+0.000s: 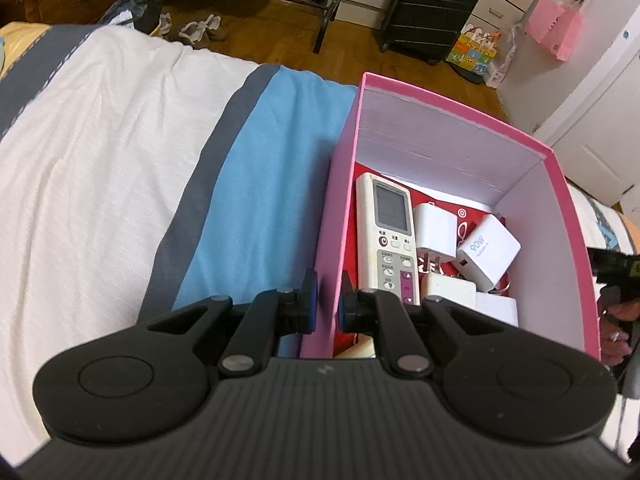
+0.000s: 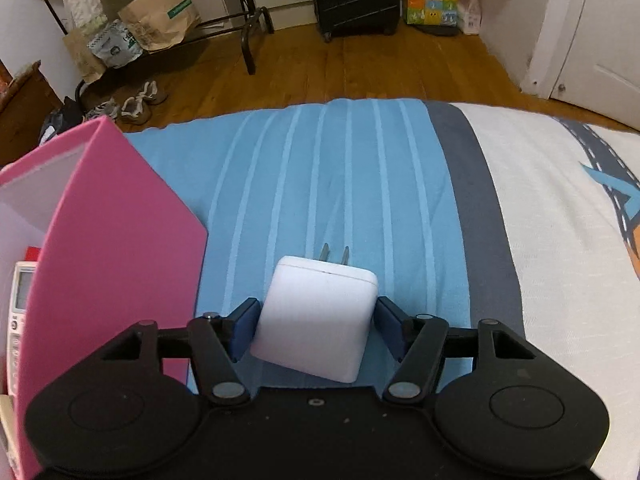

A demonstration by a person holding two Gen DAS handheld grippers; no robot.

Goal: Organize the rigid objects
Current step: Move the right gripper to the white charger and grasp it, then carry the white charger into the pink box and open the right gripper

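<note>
A pink box [image 1: 460, 110] stands on the bed, and my left gripper [image 1: 326, 304] is shut on its near left wall, one finger inside and one outside. In the box lie a white remote [image 1: 390, 236] and several white chargers, one marked 90W [image 1: 490, 252]. In the right wrist view another white charger [image 2: 316, 320] lies on the blue striped bedding, prongs pointing away. My right gripper [image 2: 316, 330] is open around it, a blue pad close to each side, with no clear pressing. The pink box [image 2: 112, 240] stands just left of that gripper.
The bed cover has blue [image 2: 360, 180], grey and white [image 1: 100, 160] bands. Beyond its far edge is a wooden floor with shoes [image 2: 136, 104], paper bags, a metal rack and a black suitcase [image 1: 432, 8]. A hand [image 1: 618, 320] shows at the right edge of the left wrist view.
</note>
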